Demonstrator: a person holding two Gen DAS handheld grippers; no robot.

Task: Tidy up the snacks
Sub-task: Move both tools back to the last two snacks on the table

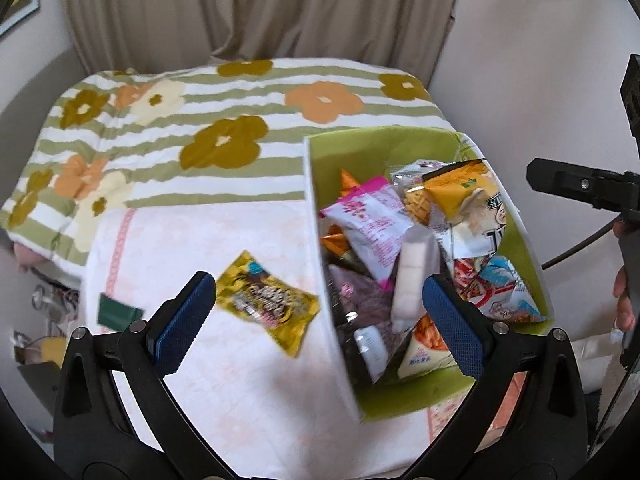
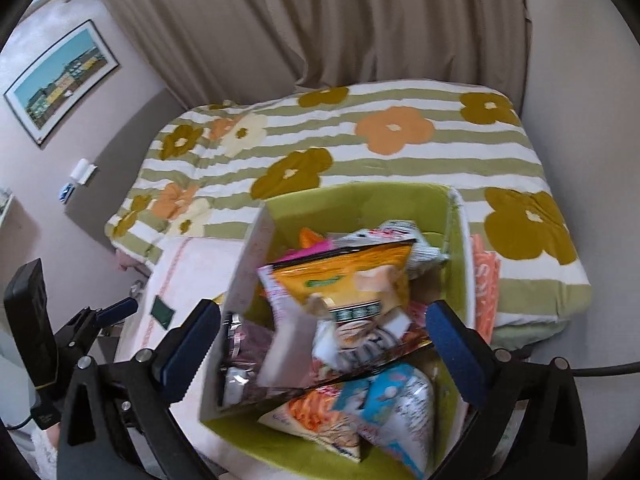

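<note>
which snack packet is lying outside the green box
The yellow snack packet with dark lettering. It lies alone on the pale pink cloth left of the green box, while every other packet is piled inside the box.

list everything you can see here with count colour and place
box: one, green inside, white outside, on the towel
snacks: many, mixed colours, piled in the box
yellow packet: one, on the towel left of the box
towel: one, pale pink, under the box
green tag: one, dark green, at the towel's left edge
quilt: one, green and white stripes with flowers, behind
curtain: beige, at the back
picture: one, framed, on the left wall
left gripper: open, above the box's left wall
right gripper: open, over the box
</note>
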